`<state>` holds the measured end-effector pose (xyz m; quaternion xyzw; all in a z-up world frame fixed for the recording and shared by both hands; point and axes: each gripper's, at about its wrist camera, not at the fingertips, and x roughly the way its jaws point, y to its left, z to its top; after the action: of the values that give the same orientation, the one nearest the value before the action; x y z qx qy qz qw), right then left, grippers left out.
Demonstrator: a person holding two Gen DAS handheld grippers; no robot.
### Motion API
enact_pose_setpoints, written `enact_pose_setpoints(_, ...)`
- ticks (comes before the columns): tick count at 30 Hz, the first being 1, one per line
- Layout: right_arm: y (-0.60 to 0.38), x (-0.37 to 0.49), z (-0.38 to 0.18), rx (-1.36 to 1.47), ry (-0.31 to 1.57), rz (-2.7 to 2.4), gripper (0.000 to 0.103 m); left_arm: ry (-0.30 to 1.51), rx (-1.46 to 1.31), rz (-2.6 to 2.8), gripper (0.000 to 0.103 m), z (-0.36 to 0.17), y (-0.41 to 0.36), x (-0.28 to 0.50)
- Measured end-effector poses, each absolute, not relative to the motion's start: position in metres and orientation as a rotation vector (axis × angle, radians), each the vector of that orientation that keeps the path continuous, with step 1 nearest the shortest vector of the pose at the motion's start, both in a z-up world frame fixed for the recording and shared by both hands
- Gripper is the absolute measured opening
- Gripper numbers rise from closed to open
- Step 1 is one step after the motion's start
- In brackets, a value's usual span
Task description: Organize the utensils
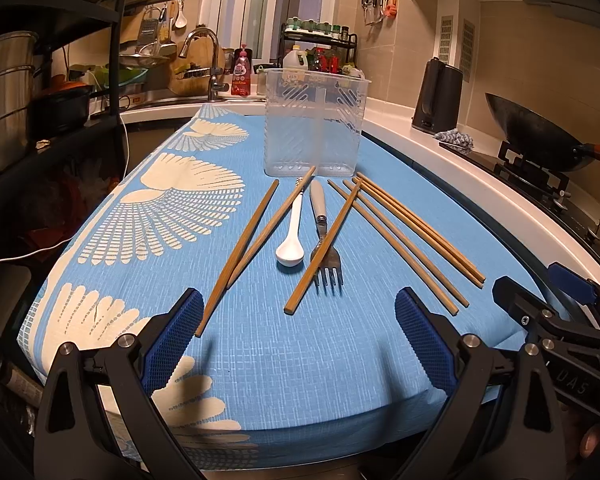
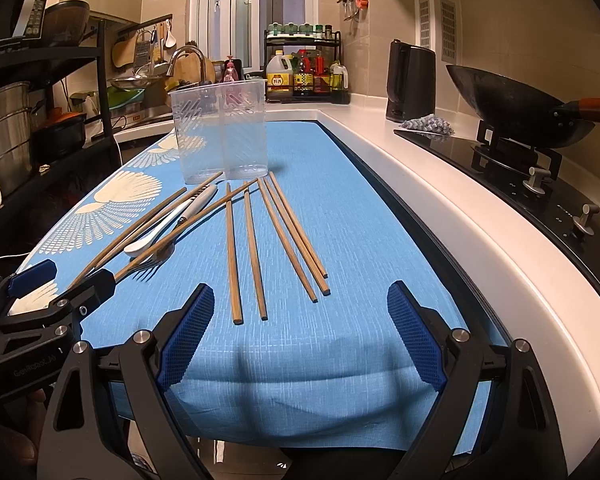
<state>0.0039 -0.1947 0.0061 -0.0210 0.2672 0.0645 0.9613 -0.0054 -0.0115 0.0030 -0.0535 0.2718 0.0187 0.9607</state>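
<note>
Chopsticks (image 2: 256, 248) before clear holder (image 2: 220, 132)

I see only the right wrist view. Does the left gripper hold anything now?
Observer: No. The left gripper is open, with nothing between its pads.
Operator: The fork is half hidden for me. What covers it?
Observer: One chopstick lies slantwise across the fork, over its neck. The tines are bare.

Warm dim indoor light, sharp focus, strong fisheye bending, dark vignetted corners, soft foreground shadows.
</note>
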Motion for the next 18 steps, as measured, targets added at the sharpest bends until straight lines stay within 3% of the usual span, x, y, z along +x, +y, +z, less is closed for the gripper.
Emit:
enact_pose_setpoints(9,-0.1933,0.0036,0.0064,-0.044,0.541,0.134,0.087,0.551,-0.108,0.038,0.093,0.0029,-0.0115,-0.0054)
enact_pose_setpoints(18,-0.1916,0.0013,0.0043,-0.012,0.544,0.173,0.079,0.55,-0.11,0.027,0.093,0.004,-0.0132,-0.0066)
